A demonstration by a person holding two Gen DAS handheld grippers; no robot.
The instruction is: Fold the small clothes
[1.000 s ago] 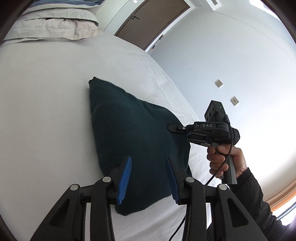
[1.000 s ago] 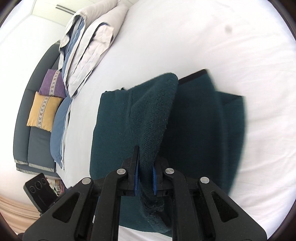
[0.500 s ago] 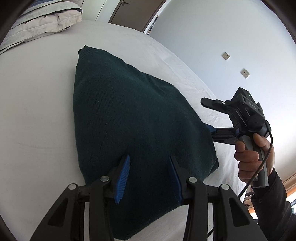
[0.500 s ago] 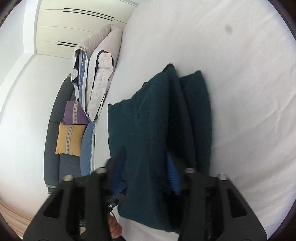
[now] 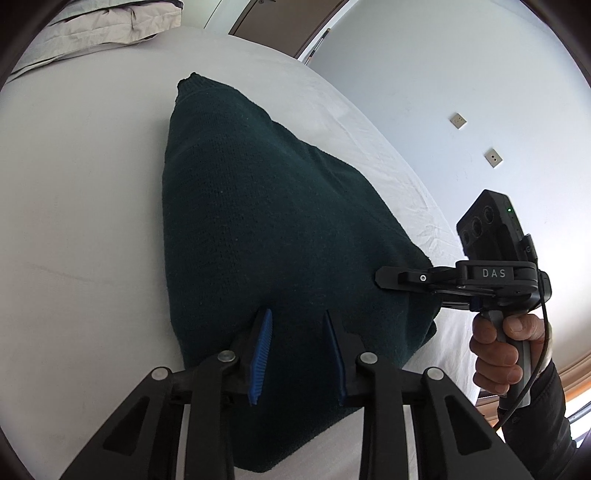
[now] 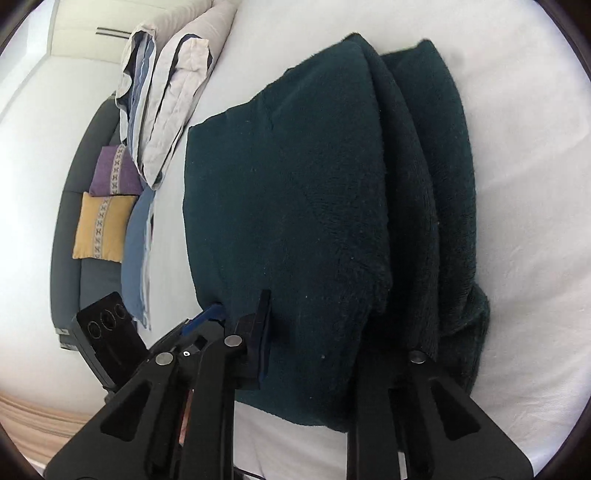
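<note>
Both corners should be pinched at the same depth before lifting, so the fold lands square. The dark green sweater (image 5: pixel 258 206) lies on the bed (image 5: pixel 74 221) right under my left gripper (image 5: pixel 297 314), whose closing jaws are apart above it. Right of my left gripper, my right gripper (image 5: pixel 382 277) is closing with the sweater's edge between its jaws; I can't tell if it bites.

"DAS" stands on the right hand-held gripper (image 5: pixel 380 277) body.

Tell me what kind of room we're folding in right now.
Most likely a bedroom: the dark green garment lies on a white-sheeted bed, with stacked pillows at its head, a grey sofa with cushions beside it, and a brown door beyond.
</note>
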